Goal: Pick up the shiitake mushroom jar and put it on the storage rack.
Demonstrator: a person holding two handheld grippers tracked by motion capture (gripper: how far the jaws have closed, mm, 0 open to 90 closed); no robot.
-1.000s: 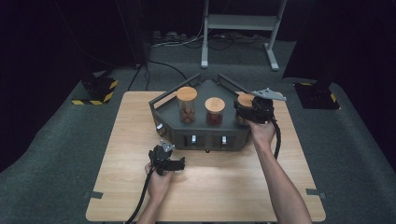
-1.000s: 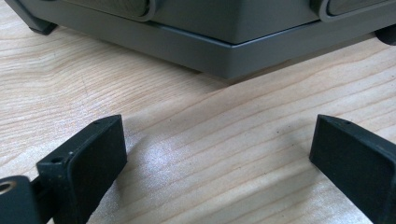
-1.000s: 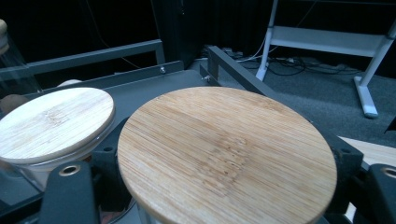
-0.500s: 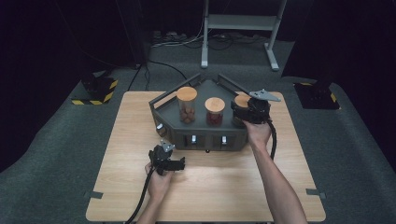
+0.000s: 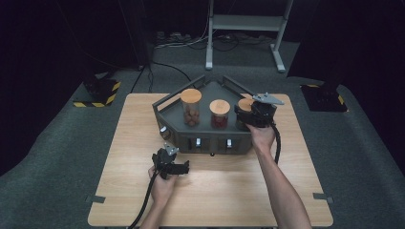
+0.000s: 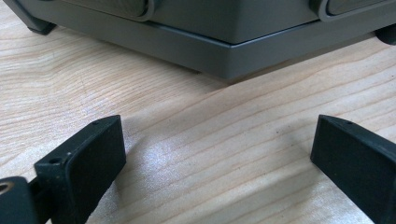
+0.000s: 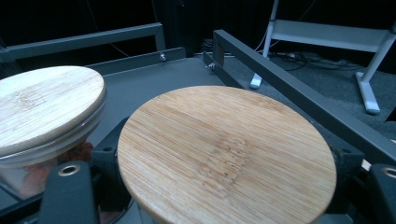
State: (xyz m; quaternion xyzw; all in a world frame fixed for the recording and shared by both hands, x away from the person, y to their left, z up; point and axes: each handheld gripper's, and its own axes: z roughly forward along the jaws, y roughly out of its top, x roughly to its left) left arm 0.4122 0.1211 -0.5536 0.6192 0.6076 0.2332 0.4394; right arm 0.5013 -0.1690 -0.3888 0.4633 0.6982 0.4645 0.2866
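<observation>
The left gripper (image 5: 171, 161) is held low over the wooden table (image 5: 119, 143) near the person's side, and its jaws are spread wide apart with nothing between them. In the left gripper view, bare tabletop (image 6: 210, 154) is seen between the two black pads, and just beyond them the lower front edge of the grey rack (image 6: 224, 51) stands on the wood. No contact between this gripper and the rack is seen.

Farther away, the right gripper (image 5: 251, 114) is reached onto the right end of the grey rack (image 5: 210, 138), with the person's hand (image 5: 261, 136) behind it. Its jaws are clamped on the right-hand jar (image 5: 245, 106), of which mainly the round bamboo lid is seen. In the right gripper view, that lid (image 7: 224, 154) lies directly between the black jaws, one at each side of it, and is tilted slightly toward the camera.

Just beside the gripped jar, to the gripper's left, a second jar (image 7: 42, 116) with the same kind of lid is seen, with reddish contents behind its glass. In the high view this is the middle jar (image 5: 219, 113), and beyond it, at the far left of the rack, a taller jar (image 5: 191, 106) with brownish contents stands upright.

Past the gripped lid, the rack's grey rail (image 7: 299, 98) runs away diagonally, and a white metal stand (image 5: 248, 24) is set on the dark floor well behind the table.
</observation>
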